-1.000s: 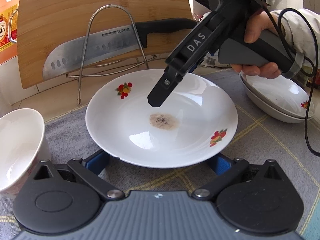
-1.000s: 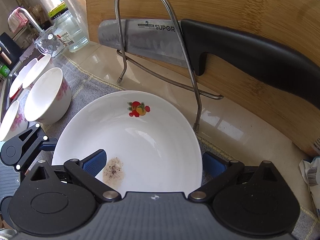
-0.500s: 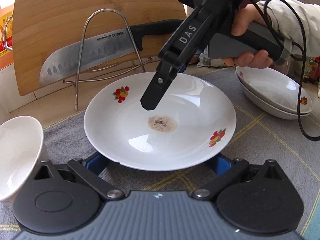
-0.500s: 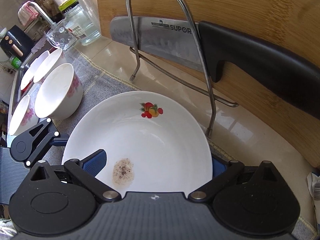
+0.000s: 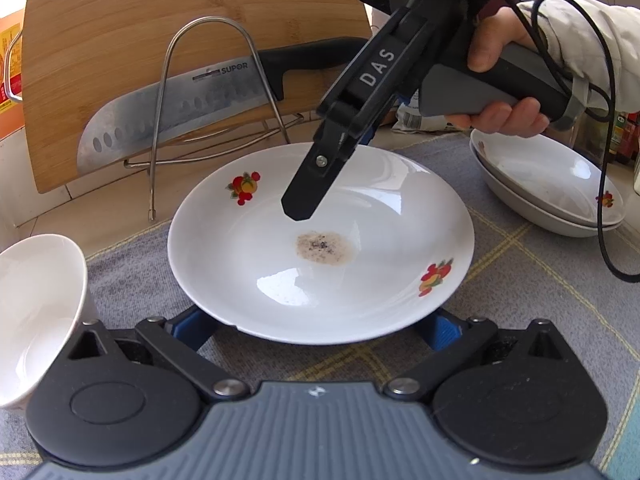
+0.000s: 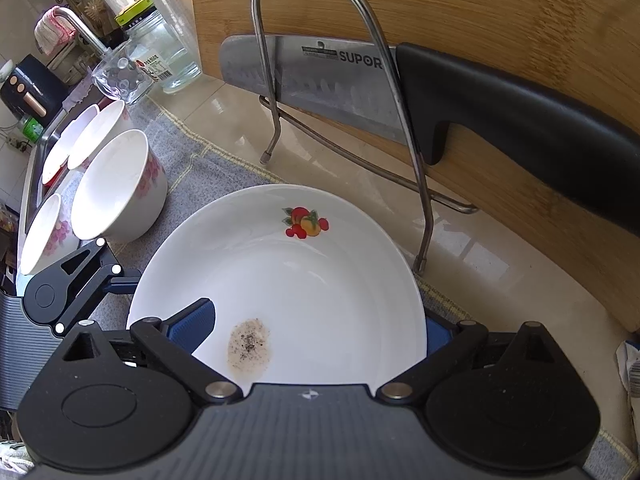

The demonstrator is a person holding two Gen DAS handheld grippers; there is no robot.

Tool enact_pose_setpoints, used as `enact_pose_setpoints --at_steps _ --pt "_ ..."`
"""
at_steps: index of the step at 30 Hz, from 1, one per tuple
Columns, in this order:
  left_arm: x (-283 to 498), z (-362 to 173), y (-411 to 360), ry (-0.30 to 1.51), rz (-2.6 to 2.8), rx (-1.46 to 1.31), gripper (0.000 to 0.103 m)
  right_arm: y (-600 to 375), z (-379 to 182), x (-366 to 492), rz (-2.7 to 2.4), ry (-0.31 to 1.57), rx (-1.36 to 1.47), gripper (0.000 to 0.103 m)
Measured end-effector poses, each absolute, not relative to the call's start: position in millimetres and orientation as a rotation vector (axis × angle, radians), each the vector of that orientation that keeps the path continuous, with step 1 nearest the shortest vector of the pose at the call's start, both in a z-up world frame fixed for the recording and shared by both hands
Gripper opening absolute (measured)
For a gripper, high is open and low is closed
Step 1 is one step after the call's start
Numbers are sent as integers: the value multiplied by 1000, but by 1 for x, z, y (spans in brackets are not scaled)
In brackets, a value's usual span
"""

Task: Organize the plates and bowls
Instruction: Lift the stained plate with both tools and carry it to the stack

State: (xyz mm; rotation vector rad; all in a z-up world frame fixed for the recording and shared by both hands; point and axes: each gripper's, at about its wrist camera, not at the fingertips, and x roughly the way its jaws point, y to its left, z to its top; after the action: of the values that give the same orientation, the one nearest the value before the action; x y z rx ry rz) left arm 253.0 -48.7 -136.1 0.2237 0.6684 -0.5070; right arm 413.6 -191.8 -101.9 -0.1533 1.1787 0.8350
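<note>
Our right gripper (image 6: 316, 332), spread, straddles the soiled plate's (image 6: 320, 280) far rim; our left gripper (image 5: 316, 324), also spread, sits under its near edge. Closing off-centre could tip it.

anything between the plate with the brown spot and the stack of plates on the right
Nothing on the cloth lies between the plate and the stacked plates. Only the right tool and its cable hang above that stretch. Both tools sit at the plate's rim.
</note>
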Motion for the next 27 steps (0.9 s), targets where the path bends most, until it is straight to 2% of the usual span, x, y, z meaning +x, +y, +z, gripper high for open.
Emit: enact_pose_setpoints --at_steps 27 --pt "208 -111 -52 687 -544 273 102 -204 -76 360 820 1157 -100 103"
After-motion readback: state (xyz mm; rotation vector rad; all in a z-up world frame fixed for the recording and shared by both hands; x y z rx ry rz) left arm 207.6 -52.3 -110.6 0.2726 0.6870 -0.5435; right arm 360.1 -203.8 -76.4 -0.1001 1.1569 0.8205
